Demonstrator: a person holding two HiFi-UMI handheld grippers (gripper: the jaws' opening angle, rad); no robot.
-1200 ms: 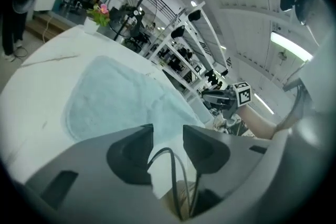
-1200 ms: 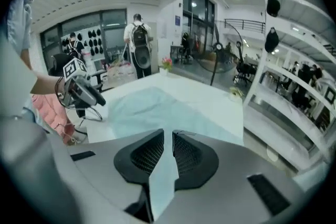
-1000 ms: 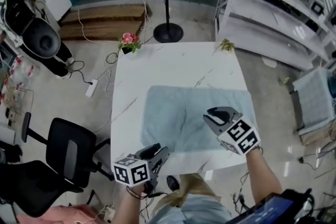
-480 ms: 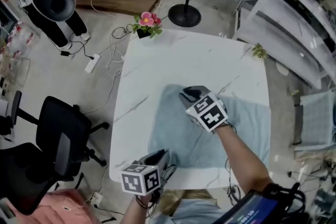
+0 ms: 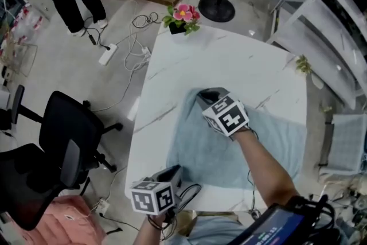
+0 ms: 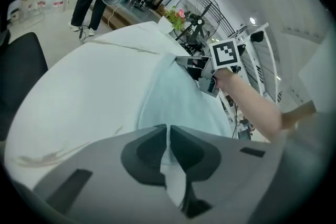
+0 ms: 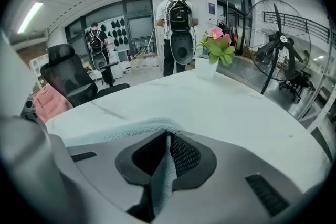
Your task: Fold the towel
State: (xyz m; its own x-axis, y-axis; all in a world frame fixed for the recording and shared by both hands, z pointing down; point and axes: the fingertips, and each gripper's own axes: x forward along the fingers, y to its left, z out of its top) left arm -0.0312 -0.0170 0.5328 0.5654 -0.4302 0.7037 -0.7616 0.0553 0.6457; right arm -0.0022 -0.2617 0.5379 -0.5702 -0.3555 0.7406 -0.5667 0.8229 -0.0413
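As their jaws have just been closing, left hand-held gripper pinches towel near corner, right hand-held gripper far corner

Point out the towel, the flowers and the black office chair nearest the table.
towel (image 5: pixel 200 146): head view, the flat middle of the cloth.
flowers (image 5: pixel 183 11): head view, the pink blooms.
office chair (image 5: pixel 66 117): head view, its black seat.
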